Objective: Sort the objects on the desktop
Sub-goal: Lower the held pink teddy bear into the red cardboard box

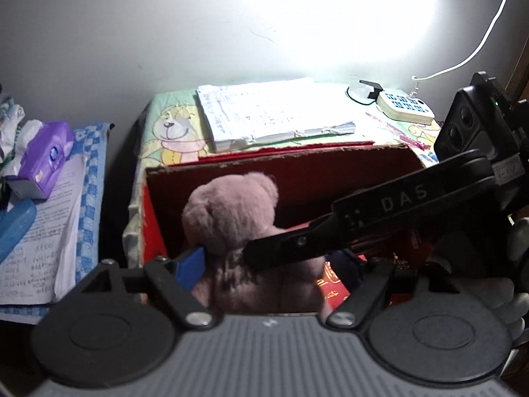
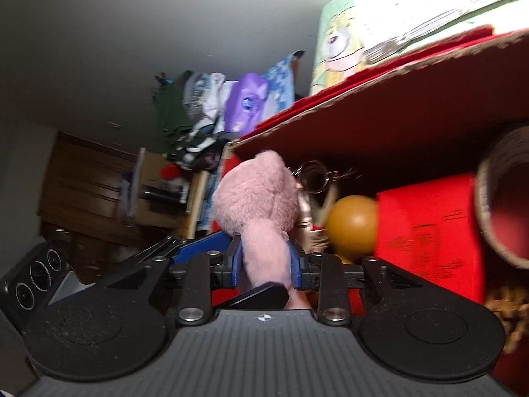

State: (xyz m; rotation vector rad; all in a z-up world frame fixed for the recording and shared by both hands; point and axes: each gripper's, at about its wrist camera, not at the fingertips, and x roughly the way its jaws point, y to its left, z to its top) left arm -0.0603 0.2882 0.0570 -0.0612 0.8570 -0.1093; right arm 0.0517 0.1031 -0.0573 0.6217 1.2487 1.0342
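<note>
A pink teddy bear (image 1: 231, 218) hangs upright over the open red cardboard box (image 1: 264, 162). In the left wrist view it sits between the blue pads of my left gripper (image 1: 271, 264), which stands open: the left pad touches the bear's neck and the right pad is clear of it. My right gripper (image 2: 264, 258) is shut on the lower part of the bear (image 2: 258, 198). Its black finger (image 1: 330, 231) reaches in from the right across the bear's body. The bear's legs are hidden.
Inside the box (image 2: 363, 106) lie an orange ball (image 2: 352, 228), a red carton (image 2: 426, 231), a cardboard tube (image 2: 506, 198) and a keyring (image 2: 314, 172). Behind it are stacked papers (image 1: 274, 115) and a white device (image 1: 405, 106). A purple tissue pack (image 1: 46, 158) lies left.
</note>
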